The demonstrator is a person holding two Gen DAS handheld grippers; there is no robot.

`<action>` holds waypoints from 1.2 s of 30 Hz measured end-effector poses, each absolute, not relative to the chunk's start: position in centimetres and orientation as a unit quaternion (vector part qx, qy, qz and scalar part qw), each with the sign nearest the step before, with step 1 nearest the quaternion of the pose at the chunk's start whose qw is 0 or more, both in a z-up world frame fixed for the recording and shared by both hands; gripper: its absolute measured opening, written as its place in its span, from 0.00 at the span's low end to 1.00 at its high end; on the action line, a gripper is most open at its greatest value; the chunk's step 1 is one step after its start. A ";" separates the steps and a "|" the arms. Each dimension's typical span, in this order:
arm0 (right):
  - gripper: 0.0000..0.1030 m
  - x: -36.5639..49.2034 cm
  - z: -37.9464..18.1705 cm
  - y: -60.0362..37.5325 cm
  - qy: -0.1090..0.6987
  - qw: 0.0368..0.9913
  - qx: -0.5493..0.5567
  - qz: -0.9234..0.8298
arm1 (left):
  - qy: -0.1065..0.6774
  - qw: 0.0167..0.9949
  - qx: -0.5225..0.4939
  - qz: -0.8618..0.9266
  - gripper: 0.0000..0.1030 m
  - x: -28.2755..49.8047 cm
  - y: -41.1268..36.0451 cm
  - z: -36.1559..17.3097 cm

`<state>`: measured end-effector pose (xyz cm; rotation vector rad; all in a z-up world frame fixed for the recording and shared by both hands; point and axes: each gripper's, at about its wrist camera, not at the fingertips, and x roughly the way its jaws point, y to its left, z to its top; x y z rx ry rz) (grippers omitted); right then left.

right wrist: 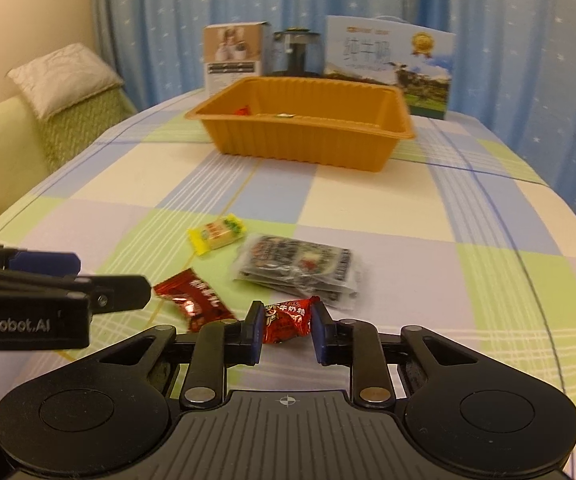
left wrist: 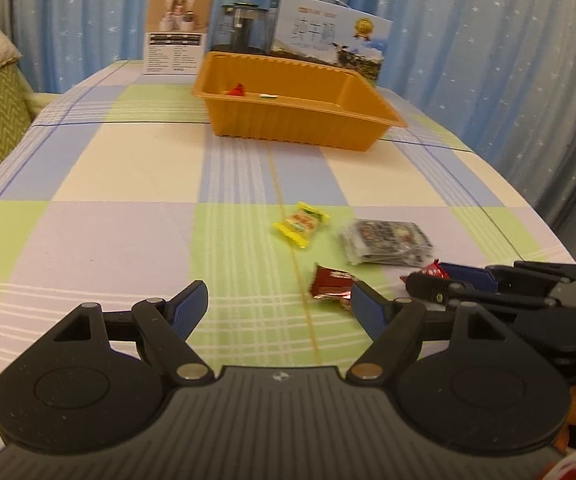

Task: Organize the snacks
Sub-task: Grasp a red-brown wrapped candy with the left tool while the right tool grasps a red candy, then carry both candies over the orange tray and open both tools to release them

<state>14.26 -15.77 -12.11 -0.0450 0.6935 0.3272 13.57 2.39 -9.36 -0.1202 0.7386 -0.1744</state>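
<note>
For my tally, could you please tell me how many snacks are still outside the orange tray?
4: a yellow candy, a clear packet beside it, a dark red wrapper nearer, and a red candy between the right gripper fingers.

2 fisheye views look low and forward along a checked table (left wrist: 128, 168) toward an orange tray (left wrist: 299, 120) at its far end. The left view sits left of the right; both share the near snacks, tray and boxes.

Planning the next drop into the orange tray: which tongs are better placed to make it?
Right. The right tongs already grip a red candy, ready to carry to the orange tray. The left tongs are open and empty.
</note>
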 end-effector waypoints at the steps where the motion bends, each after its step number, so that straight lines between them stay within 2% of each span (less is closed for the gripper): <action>1: 0.24 14.2 -11.9 -16.1 0.338 0.928 -0.016 0.154 | 0.361 0.926 -0.057 -0.092 0.72 13.6 2.1 -9.4; 6: 0.24 14.0 -11.5 -17.4 0.333 0.933 0.001 0.133 | 0.374 0.917 -0.054 -0.129 0.56 13.7 0.5 -9.6; 22: 0.24 14.5 -11.5 -19.9 0.333 0.938 0.040 0.091 | 0.385 0.910 -0.053 -0.143 0.53 16.9 -2.9 -10.9; 28: 0.24 14.6 -11.6 -20.1 0.335 0.936 0.047 0.091 | 0.382 0.915 -0.024 -0.129 0.37 16.9 -3.3 -11.0; 32: 0.24 14.6 -11.6 -19.8 0.336 0.936 0.045 0.096 | 0.382 0.916 -0.027 -0.119 0.20 17.0 -2.8 -11.1; 36: 0.24 14.6 -11.5 -19.7 0.336 0.936 0.046 0.098 | 0.384 0.916 -0.027 -0.114 0.18 16.7 -2.5 -11.0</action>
